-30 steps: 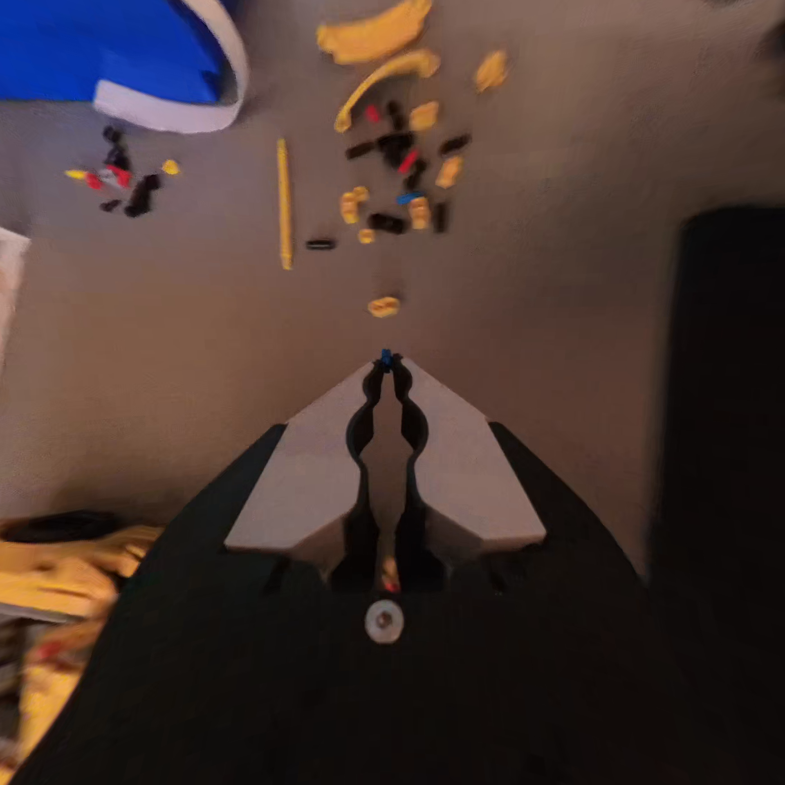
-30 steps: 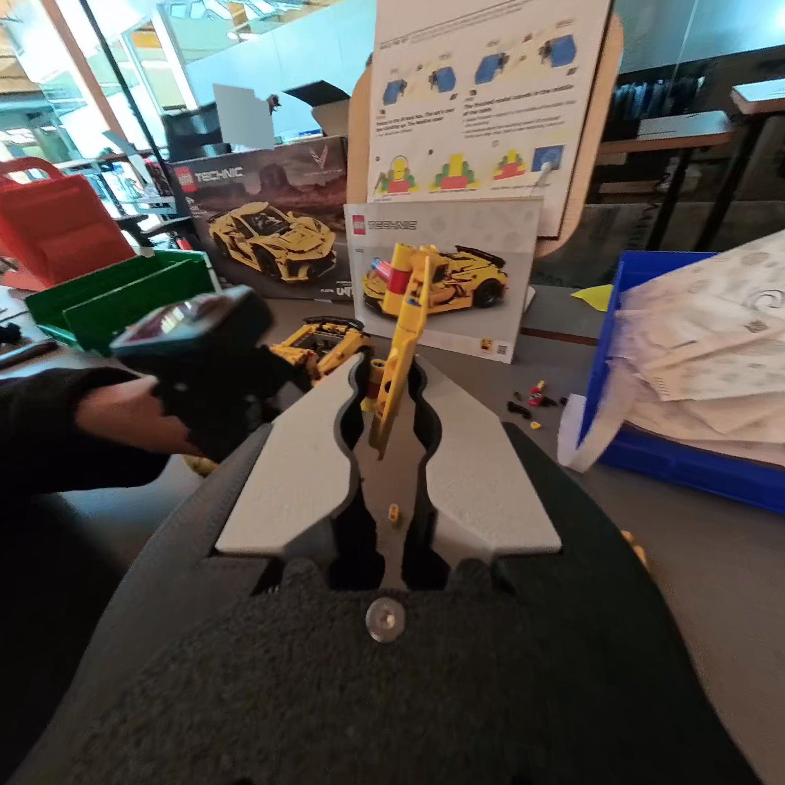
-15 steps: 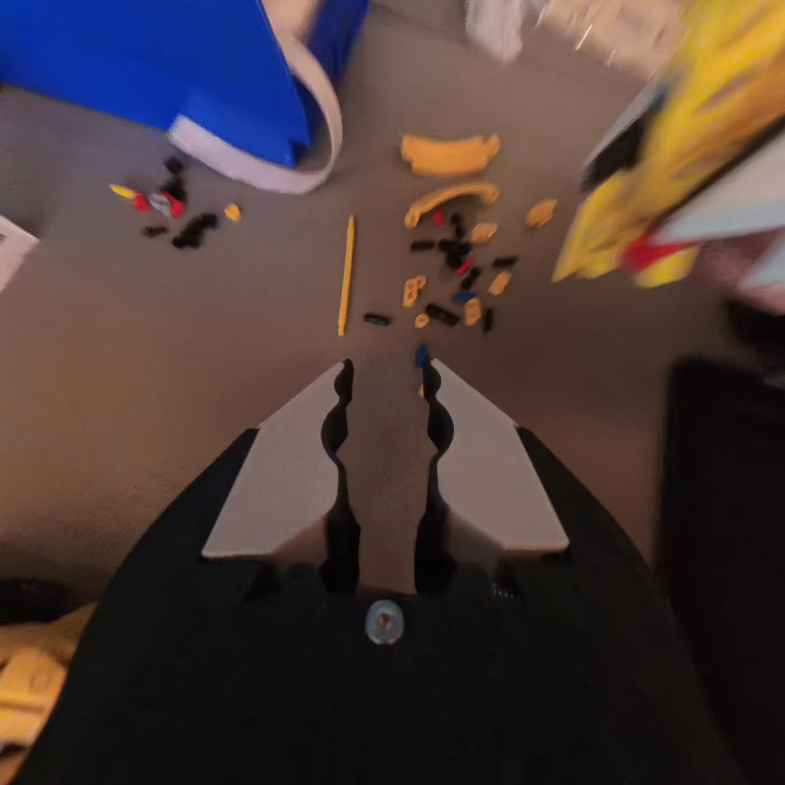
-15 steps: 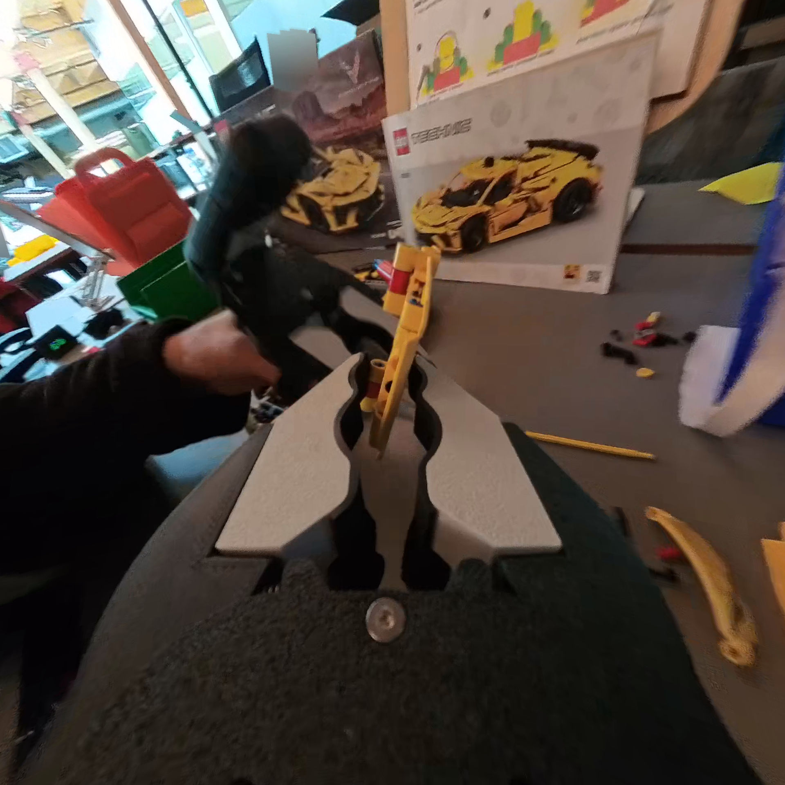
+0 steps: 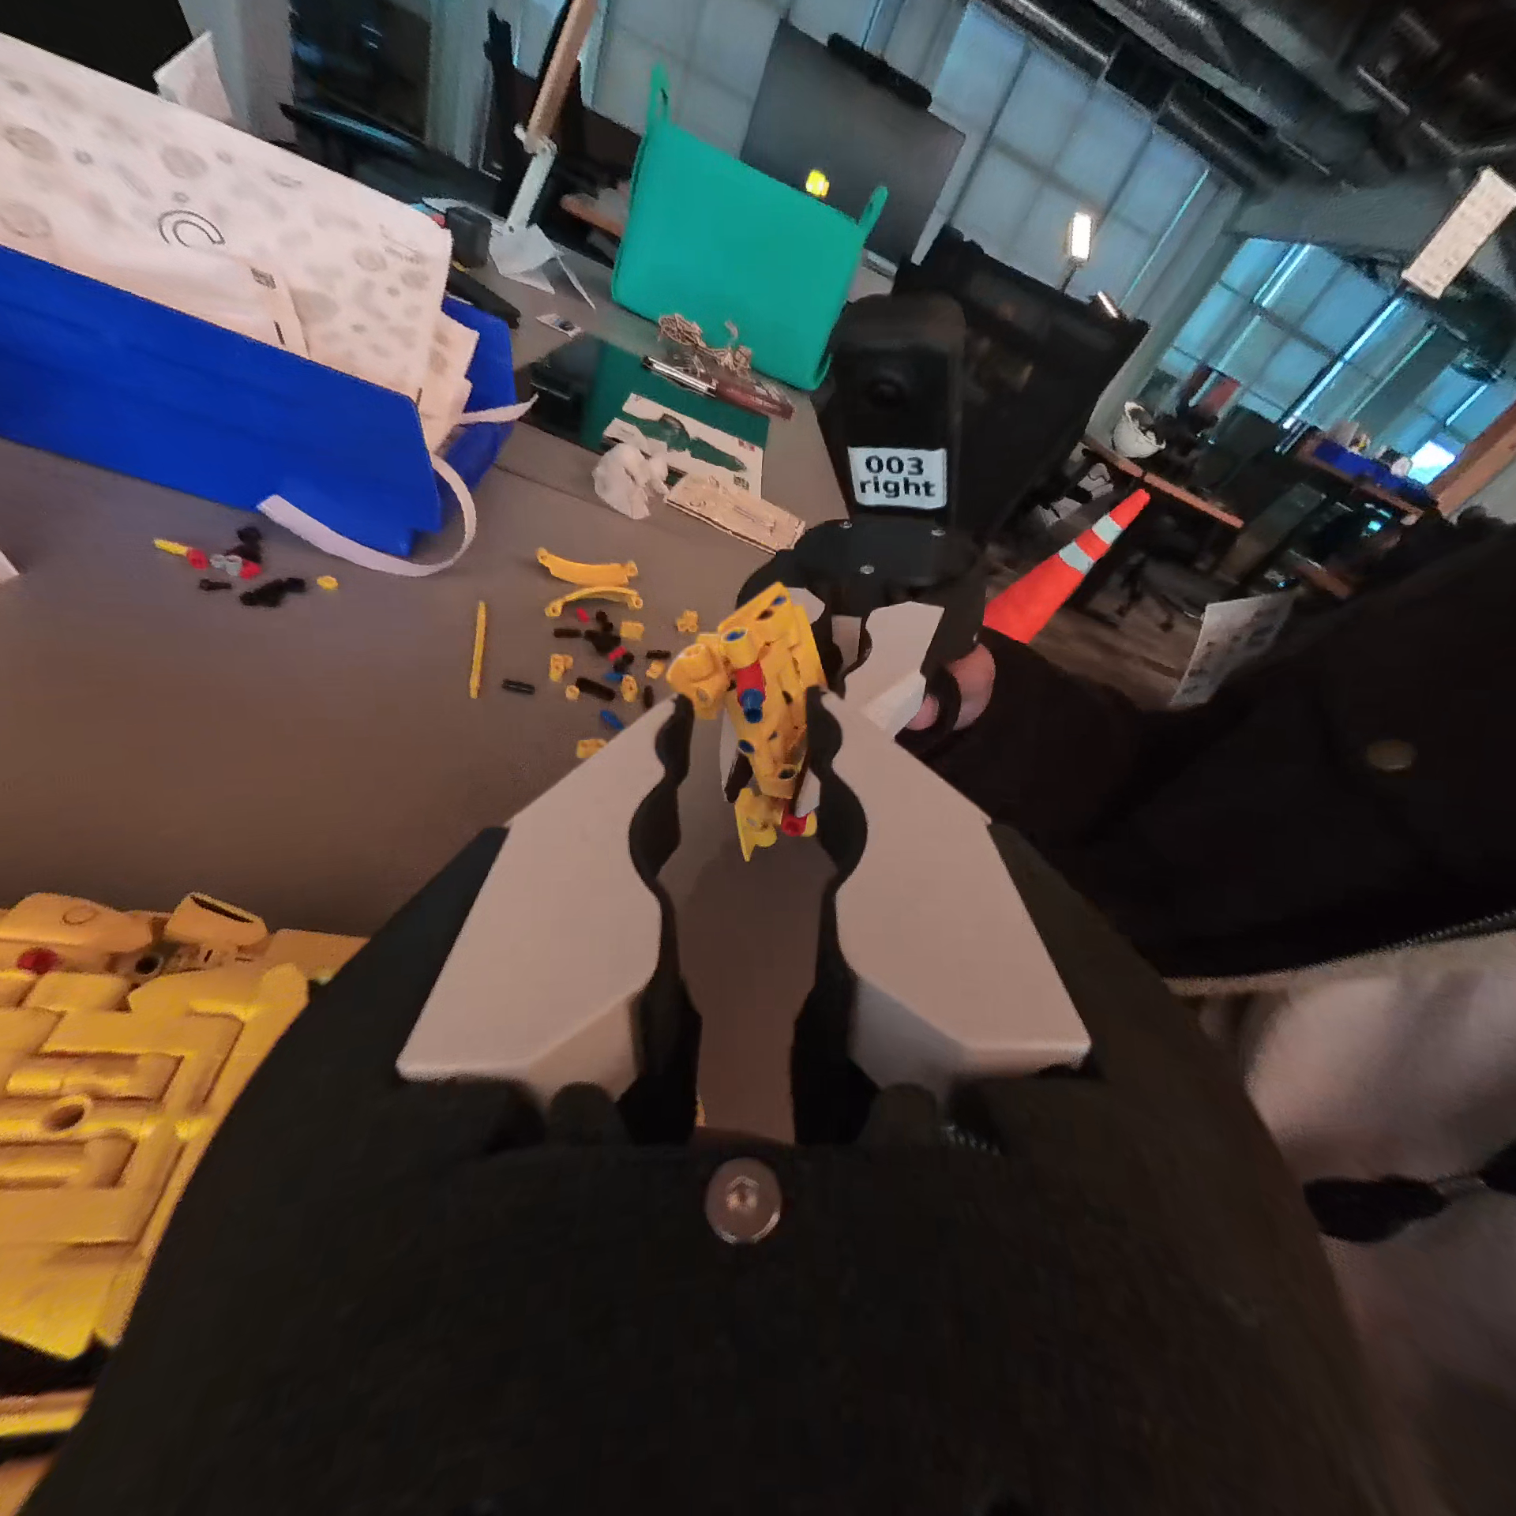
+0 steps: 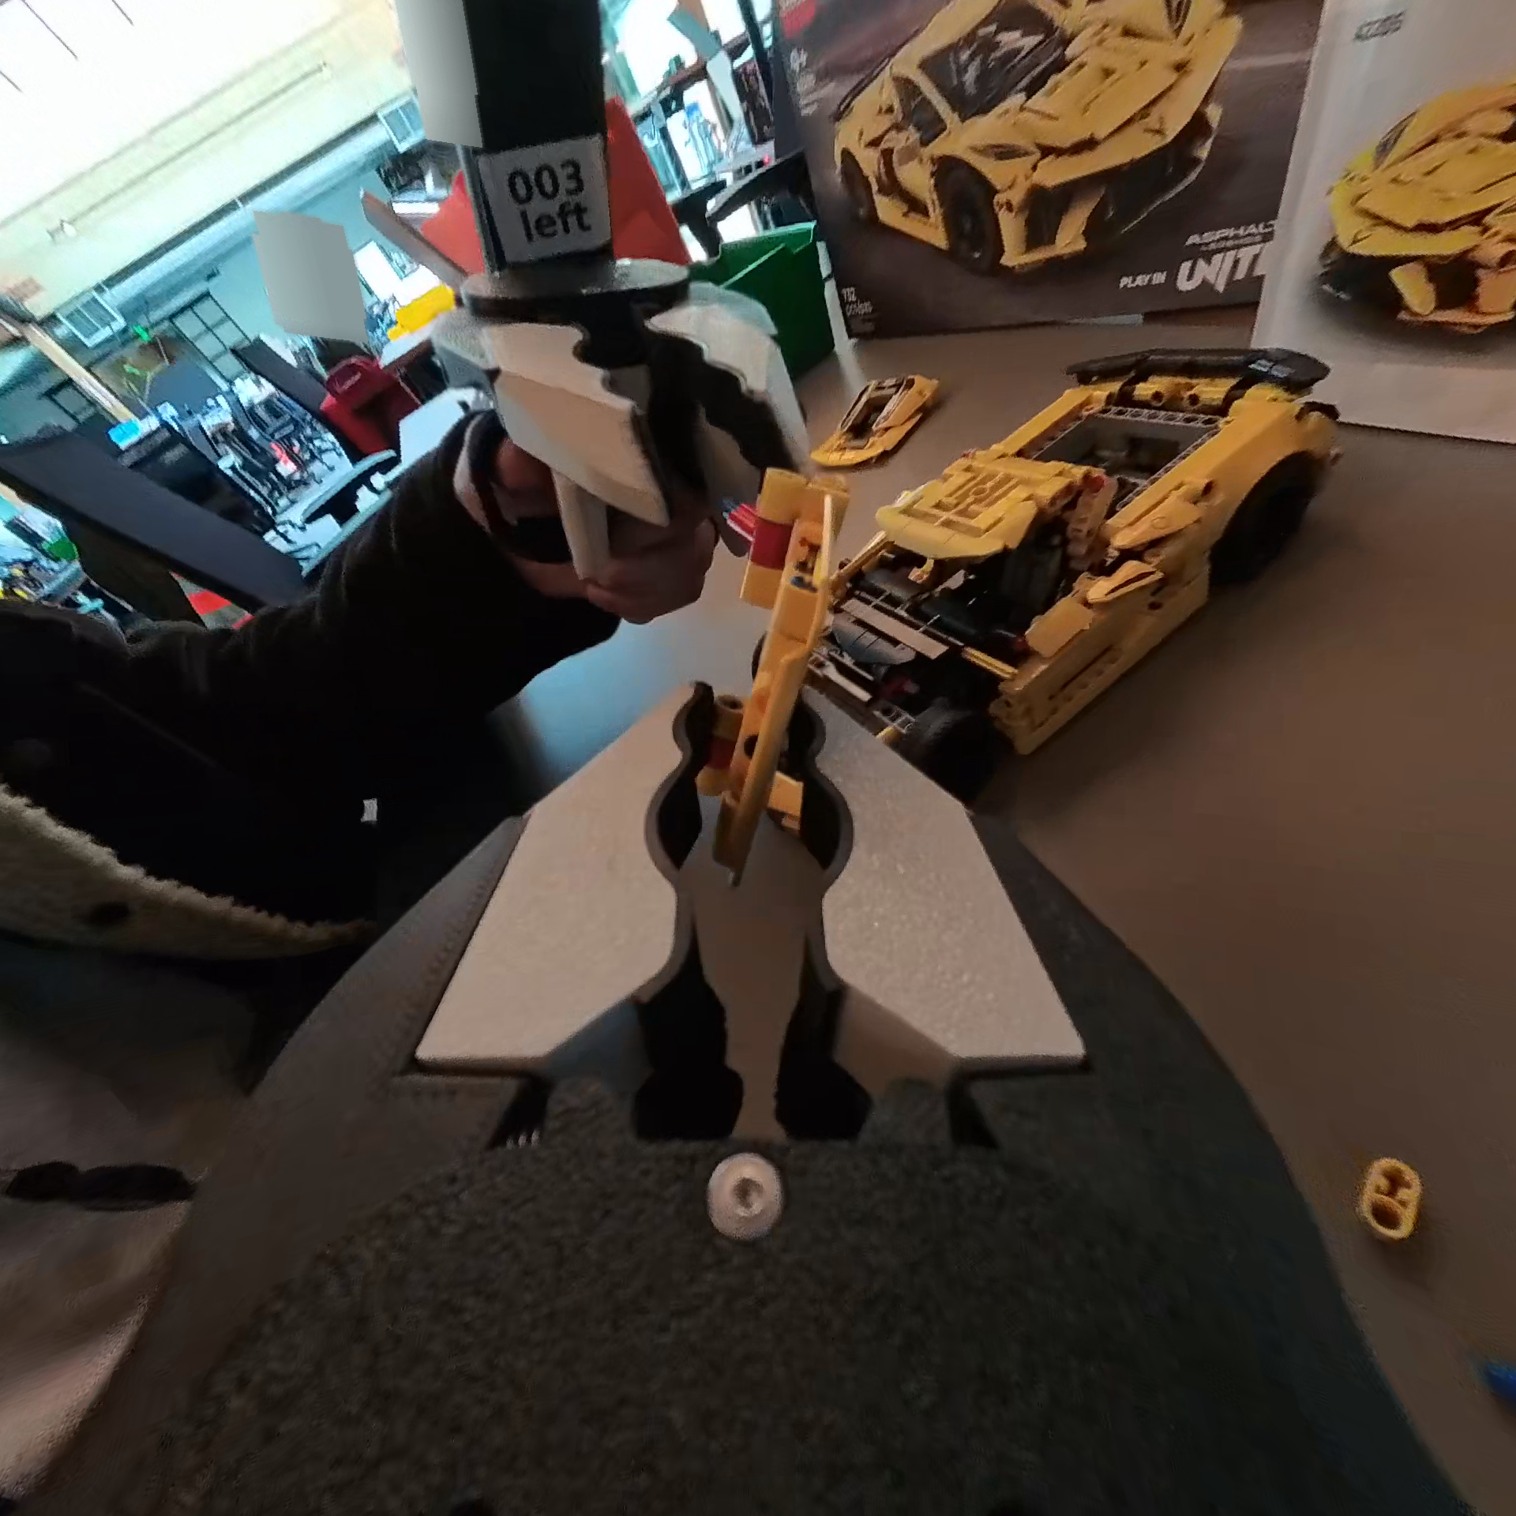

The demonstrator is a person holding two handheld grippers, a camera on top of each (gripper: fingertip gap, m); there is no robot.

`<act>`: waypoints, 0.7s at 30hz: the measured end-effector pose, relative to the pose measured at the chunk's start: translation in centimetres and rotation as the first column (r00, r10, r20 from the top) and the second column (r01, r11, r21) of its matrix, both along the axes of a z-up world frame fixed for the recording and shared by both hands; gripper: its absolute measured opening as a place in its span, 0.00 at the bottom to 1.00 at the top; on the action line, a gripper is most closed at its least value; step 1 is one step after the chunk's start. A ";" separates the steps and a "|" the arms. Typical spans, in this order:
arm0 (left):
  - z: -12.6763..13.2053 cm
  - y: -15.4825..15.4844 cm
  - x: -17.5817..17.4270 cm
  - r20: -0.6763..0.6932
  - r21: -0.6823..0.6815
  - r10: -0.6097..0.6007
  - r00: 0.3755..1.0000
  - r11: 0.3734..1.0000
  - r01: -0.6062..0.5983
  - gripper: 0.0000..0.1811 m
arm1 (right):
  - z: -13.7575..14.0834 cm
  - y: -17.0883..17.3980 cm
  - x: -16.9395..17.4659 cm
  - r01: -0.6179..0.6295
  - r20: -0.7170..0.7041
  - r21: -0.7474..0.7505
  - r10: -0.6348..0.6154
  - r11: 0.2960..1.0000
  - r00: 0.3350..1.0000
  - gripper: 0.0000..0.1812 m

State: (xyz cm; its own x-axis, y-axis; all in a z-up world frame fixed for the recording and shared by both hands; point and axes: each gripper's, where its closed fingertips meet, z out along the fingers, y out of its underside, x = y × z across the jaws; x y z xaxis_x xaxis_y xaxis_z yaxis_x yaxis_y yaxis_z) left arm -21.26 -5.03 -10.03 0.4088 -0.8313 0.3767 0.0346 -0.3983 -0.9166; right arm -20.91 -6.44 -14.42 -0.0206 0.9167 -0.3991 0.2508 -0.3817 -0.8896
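The right claw (image 6: 751, 722) is clamped on the lower end of a yellow brick sub-assembly (image 6: 779, 648), held upright just in front of the yellow model car (image 6: 1066, 591) on the counter (image 6: 1230, 943). It looks light, stiff and liable to pop apart, so the solid beam is probably the safest hold. The left claw (image 5: 746, 705), pinched on a tiny blue piece a second ago and then pointed at the counter, now stands apart around the sub-assembly's top, whether touching is unclear.

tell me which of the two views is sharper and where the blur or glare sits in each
Left wrist view: sharpest at the small yellow assembly and loose parts; the yellow model car at lower left is soft. Right wrist view: the windows at upper left blow out white, the car box is smeared, and straight edges bow near the frame's borders.
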 end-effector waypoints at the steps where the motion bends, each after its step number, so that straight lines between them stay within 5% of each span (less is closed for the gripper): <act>1: -0.1 -0.2 0.0 0.002 -0.004 -0.013 1.000 1.000 0.013 0.14 | -0.1 -0.3 -0.1 -0.008 0.010 0.013 0.008 1.000 1.000 0.10; 4: -0.3 -0.6 0.3 -0.032 0.016 -0.030 0.999 0.999 0.030 0.00 | -0.6 -0.9 -0.3 -0.030 0.044 0.045 0.028 0.999 0.999 0.10; 14: -0.7 -1.2 0.1 -0.065 0.023 -0.045 0.997 0.999 0.047 0.09 | -0.2 -0.9 -0.1 -0.032 0.012 0.040 0.032 0.999 0.999 0.10; 21: -1.1 -1.5 0.5 -0.109 0.086 -0.054 0.993 0.994 0.064 0.02 | -0.3 -0.8 0.0 -0.034 0.006 0.045 0.034 0.998 0.999 0.10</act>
